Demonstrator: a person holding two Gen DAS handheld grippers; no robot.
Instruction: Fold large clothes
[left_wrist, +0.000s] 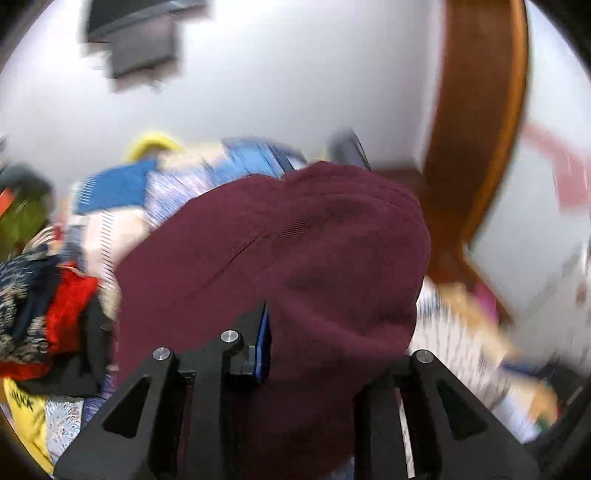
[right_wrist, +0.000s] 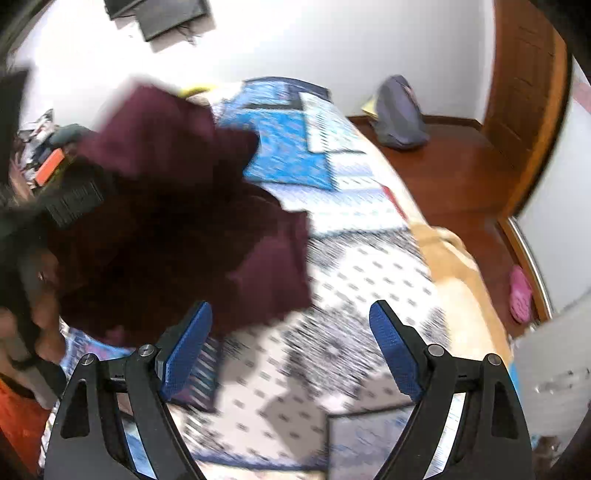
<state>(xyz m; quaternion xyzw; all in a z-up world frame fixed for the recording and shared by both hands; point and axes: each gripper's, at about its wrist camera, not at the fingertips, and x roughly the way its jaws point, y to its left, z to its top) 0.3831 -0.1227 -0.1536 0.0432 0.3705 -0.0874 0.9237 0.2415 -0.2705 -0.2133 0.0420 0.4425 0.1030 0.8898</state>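
Left wrist view: one maroon garment (left_wrist: 280, 266) bunched between fingers of left gripper (left_wrist: 317, 343), clamped on cloth; garment hangs over patterned bedspread (left_wrist: 229, 173). One clothes pile (left_wrist: 48, 295) left of garment; yellow item there bears dark lettering, unreadable. Right wrist view: right gripper (right_wrist: 291, 354) spread wide, nothing between pads; garment (right_wrist: 173, 221) up-left of fingers, above bedspread (right_wrist: 354, 236). One grey bag (right_wrist: 400, 114), one pink slipper (right_wrist: 521, 293) on floor beyond bedspread.

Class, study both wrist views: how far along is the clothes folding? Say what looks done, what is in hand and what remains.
Done: nothing folded shows on the patterned bedspread. In hand: the left tool is shut on the maroon garment, which hangs bunched above the bed; the right tool is open and holds nothing. Left: spreading and folding it, then the heap of mixed clothes at the side.
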